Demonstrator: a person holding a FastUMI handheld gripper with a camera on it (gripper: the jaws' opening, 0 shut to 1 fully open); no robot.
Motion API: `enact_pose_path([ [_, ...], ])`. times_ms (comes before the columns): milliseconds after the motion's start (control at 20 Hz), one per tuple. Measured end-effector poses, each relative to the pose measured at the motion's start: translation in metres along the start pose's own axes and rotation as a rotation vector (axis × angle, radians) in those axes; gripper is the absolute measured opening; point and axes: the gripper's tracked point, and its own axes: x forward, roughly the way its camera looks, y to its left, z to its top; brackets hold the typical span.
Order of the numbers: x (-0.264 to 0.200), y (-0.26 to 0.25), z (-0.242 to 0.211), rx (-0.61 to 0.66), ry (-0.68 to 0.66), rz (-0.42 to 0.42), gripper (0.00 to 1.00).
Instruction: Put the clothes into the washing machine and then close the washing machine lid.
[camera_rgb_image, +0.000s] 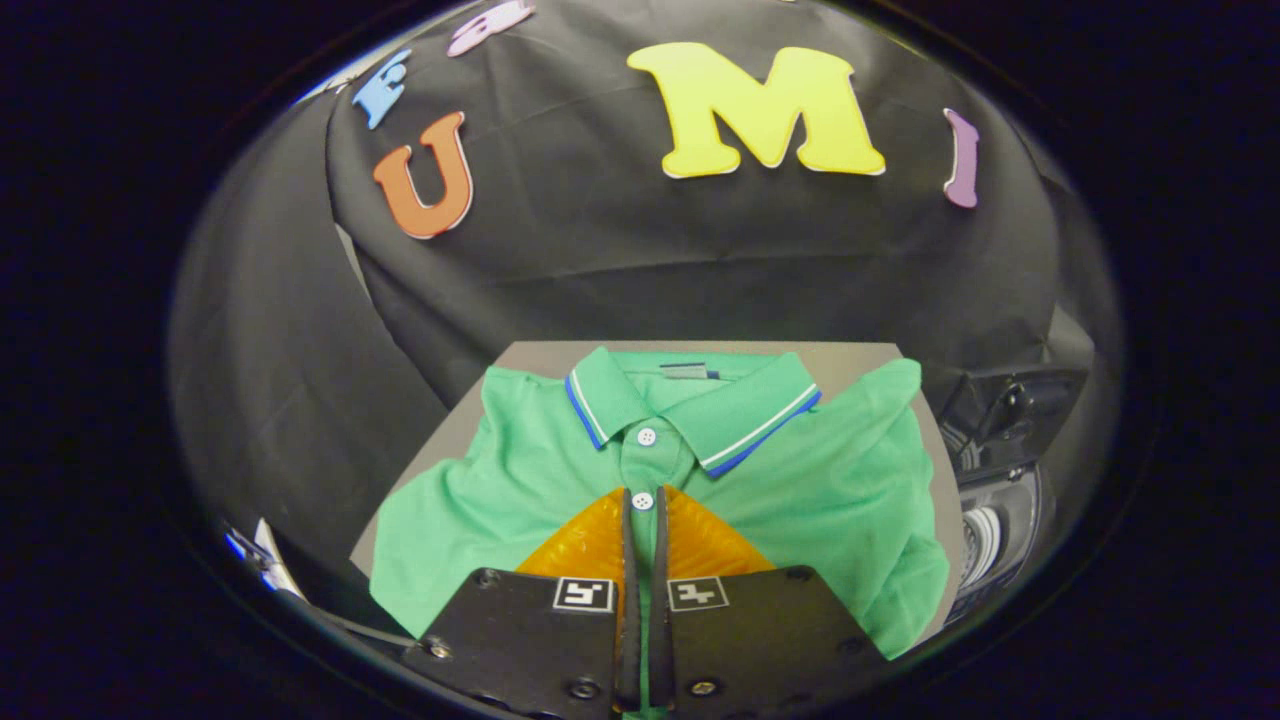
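Note:
A green polo shirt (820, 490) lies folded and flat on a grey board (870, 358), collar away from me, with white buttons down its placket. My gripper (643, 497) hovers over the middle of the shirt, its tips at the second button. The fingers (600, 545) stand almost together, leaving a thin slit through which green cloth shows. The fabric is not bunched or lifted between them. To the right of the board stands the washing machine (1000, 500), dark, with part of its round drum opening showing.
Black cloth hangs behind and to the left of the board. A dark bracket or hinge part (1015, 405) sits above the machine's opening. A small white and blue object (262, 560) lies low at the left.

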Motion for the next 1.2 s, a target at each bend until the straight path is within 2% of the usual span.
enact_pose_path([
  [350,-0.045,-0.001,0.039,0.02,-0.108,0.095,0.07],
  [600,-0.107,-0.007,0.064,0.021,-0.214,0.18,0.07],
  [800,-0.177,-0.04,0.095,-0.01,-0.32,0.161,0.07],
  [1050,-0.245,-0.119,0.131,-0.007,-0.437,0.086,0.06],
  [1200,-0.27,-0.177,0.145,-0.005,-0.477,0.022,0.06],
])
